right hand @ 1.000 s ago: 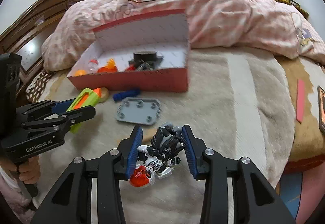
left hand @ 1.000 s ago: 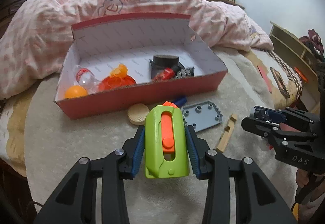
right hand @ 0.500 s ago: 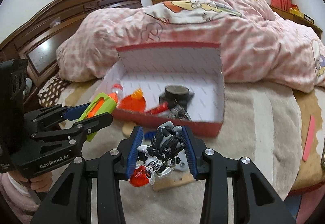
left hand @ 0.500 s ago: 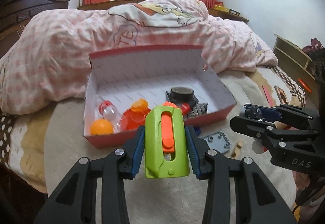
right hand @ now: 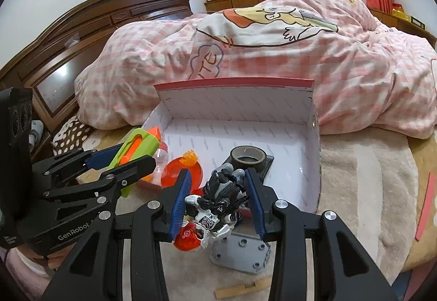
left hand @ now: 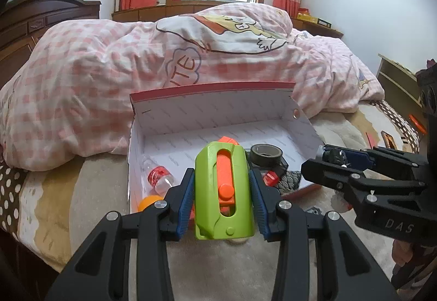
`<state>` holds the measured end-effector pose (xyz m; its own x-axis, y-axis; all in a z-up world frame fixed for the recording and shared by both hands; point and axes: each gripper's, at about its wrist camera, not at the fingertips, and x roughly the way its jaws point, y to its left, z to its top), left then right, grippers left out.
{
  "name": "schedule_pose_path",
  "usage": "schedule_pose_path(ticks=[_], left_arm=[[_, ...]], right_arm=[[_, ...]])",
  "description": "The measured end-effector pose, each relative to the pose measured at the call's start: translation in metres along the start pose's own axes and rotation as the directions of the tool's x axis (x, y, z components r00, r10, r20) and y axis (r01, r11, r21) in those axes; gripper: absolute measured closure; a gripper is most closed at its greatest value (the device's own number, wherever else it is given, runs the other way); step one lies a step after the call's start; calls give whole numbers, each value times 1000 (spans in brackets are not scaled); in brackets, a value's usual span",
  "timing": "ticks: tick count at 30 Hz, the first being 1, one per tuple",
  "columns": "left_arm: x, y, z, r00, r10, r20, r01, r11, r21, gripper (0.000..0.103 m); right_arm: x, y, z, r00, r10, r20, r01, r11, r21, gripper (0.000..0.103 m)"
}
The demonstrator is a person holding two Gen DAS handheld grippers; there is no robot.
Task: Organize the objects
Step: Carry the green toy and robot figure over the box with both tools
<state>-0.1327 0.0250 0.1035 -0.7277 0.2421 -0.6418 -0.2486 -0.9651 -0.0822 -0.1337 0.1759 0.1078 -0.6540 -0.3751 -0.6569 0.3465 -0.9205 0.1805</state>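
My left gripper (left hand: 221,201) is shut on a green and orange toy blaster (left hand: 222,191), held above the near edge of the red box with a white inside (left hand: 213,112). My right gripper (right hand: 217,202) is shut on a black and white robot figure (right hand: 218,202) with a red disc, also near the box's front edge. Each gripper shows in the other's view: the right gripper (left hand: 325,164) at the right, the left gripper (right hand: 120,161) with the blaster (right hand: 139,145) at the left. Inside the box lie a tape roll (left hand: 266,155), a small bottle (left hand: 158,176), an orange ball (left hand: 144,204) and an orange disc toy (right hand: 181,171).
A grey studded plate (right hand: 240,252) and a wooden piece (right hand: 240,290) lie on the beige blanket in front of the box. A pink checked quilt (left hand: 136,60) is heaped behind the box. A dark wooden headboard (right hand: 82,36) stands at the left.
Both grippers rose and moved forward toward the box with their toys still held. The box now fills the middle of both views, and the items on the blanket dropped below.
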Motion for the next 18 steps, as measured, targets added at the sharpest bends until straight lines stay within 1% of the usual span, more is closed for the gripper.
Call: schedule_pose_path(ticks=[10, 18], left_arm=[[33, 10, 12, 999, 26, -29, -26, 1000, -2, 64], [55, 17, 16, 997, 53, -51, -53, 999, -5, 64]], right_arm=[[28, -12, 12, 1000, -10, -15, 10, 1000, 12, 62], [48, -17, 22, 999, -47, -15, 47, 999, 6, 62]])
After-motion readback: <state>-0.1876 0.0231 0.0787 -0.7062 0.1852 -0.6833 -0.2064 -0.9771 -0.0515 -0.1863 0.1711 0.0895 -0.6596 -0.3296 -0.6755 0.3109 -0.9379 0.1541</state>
